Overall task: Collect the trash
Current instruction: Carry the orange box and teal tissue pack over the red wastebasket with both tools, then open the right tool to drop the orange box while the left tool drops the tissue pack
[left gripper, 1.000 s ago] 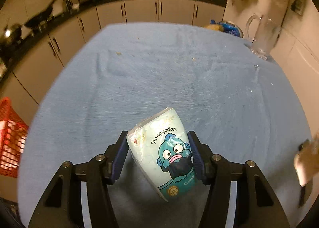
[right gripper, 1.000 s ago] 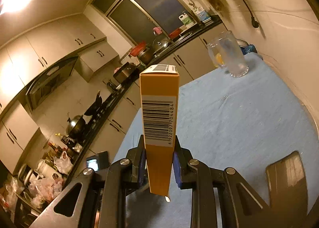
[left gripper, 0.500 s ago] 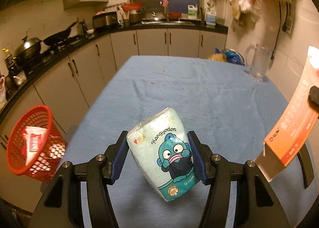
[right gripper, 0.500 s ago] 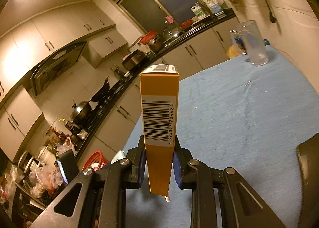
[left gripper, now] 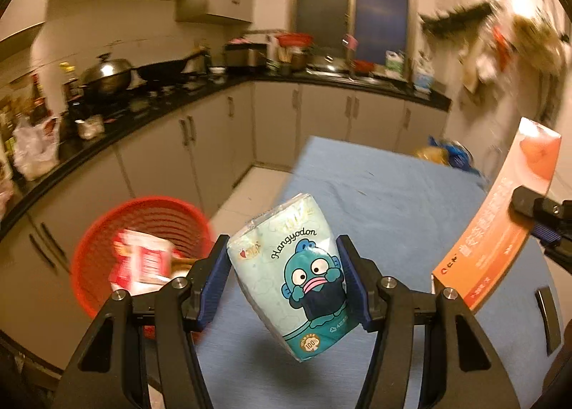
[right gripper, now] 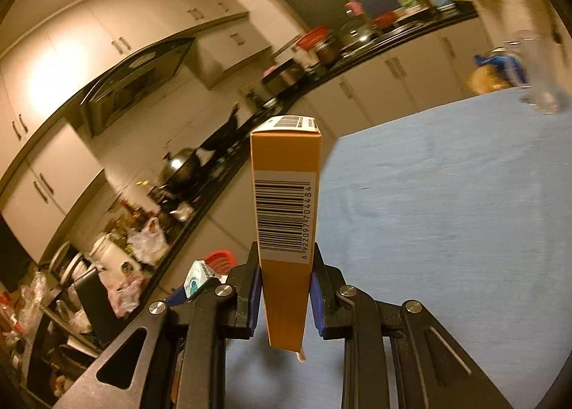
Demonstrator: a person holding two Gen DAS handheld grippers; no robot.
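Your left gripper (left gripper: 282, 282) had its fingers clamped on the tissue pack (left gripper: 298, 277), held above the blue tabletop (left gripper: 386, 194) near its left edge, beside the red basket (left gripper: 118, 230). Your right gripper (right gripper: 284, 296) had its fingers closed on the orange box (right gripper: 286, 230), over the tabletop.

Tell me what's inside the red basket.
The red basket holds a crumpled red-and-white wrapper. Its lower part is hidden behind the left gripper, so anything deeper cannot be seen.
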